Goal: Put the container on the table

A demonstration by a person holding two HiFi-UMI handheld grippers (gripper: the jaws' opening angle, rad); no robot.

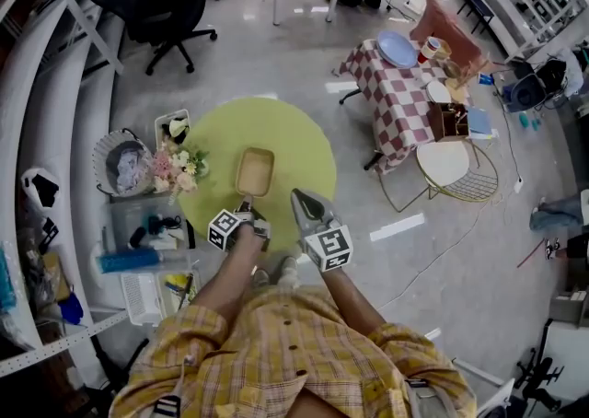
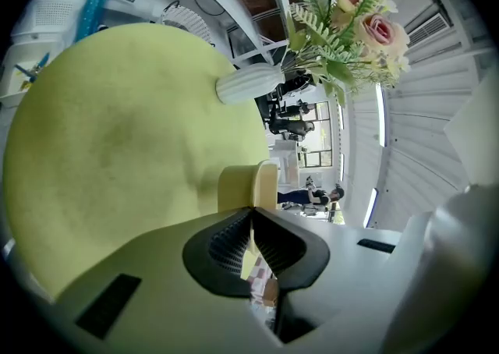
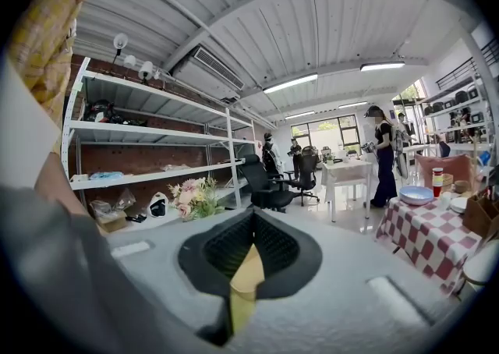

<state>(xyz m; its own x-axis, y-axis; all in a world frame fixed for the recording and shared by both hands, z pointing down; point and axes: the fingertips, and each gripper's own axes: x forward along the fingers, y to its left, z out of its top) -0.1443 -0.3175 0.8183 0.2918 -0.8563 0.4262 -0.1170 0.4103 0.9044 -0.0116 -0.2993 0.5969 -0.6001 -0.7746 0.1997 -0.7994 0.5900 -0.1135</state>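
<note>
A tan rectangular container (image 1: 255, 171) lies on the round yellow-green table (image 1: 304, 145), near its front edge. My left gripper (image 1: 247, 206) reaches to the container's near end and is shut on its rim. In the left gripper view the tan wall (image 2: 248, 186) stands pinched between the black pads (image 2: 226, 239), with the table top (image 2: 117, 134) behind it. My right gripper (image 1: 300, 197) hovers just right of the container, apart from it, its jaws shut with nothing held. In the right gripper view it (image 3: 251, 217) points out across the room.
A white vase of pink flowers (image 1: 179, 168) stands at the table's left edge, close to the container. A wire basket (image 1: 123, 164) and storage bins (image 1: 147, 260) sit on the floor to the left. A checkered table (image 1: 400, 94) and a wire chair (image 1: 456, 169) are to the right.
</note>
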